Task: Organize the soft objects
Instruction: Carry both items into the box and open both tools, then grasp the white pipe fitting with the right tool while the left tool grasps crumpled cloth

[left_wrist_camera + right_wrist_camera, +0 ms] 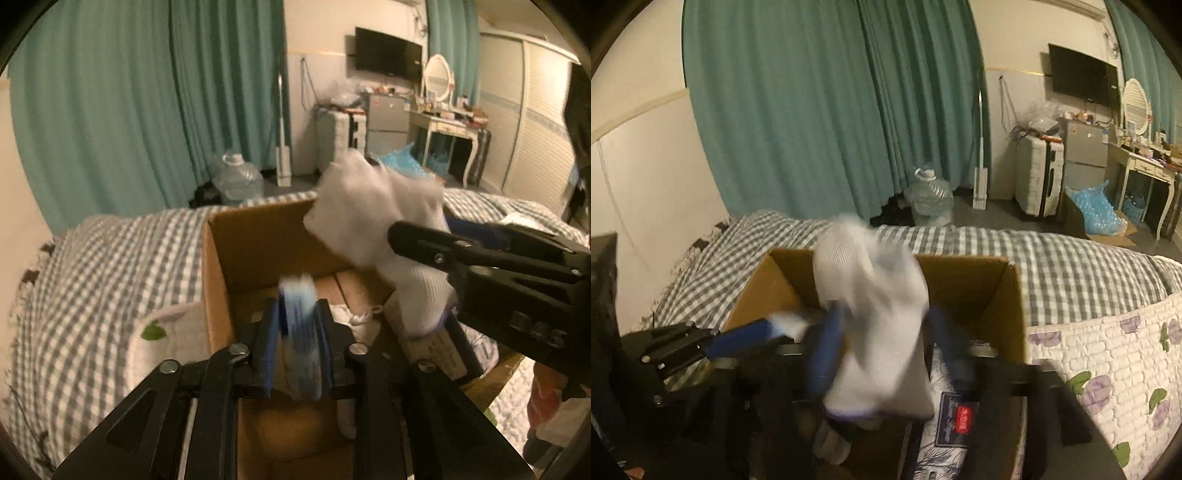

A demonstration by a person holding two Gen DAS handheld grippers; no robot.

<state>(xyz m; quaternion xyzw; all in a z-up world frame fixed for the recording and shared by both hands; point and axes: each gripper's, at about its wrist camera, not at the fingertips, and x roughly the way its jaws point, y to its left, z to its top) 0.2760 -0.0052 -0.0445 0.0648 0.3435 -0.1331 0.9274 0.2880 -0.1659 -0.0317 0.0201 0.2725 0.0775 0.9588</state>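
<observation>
An open cardboard box (258,236) stands on the checked bed; it also shows in the right wrist view (997,291). My left gripper (297,321) is shut on a blurred blue-and-white striped soft item (298,310) above the box. My right gripper (882,347) holds a white sock (882,332) between its blue fingers above the box; the sock also shows in the left wrist view (373,218), with the right gripper (443,240) at the right. White soft items (351,317) lie inside the box.
A grey checked blanket (110,266) covers the bed. A quilt with purple flowers (1108,362) lies at the right. A white cloth with a green leaf (162,332) lies left of the box. Green curtains, a water jug (929,199), a suitcase and a dresser stand behind.
</observation>
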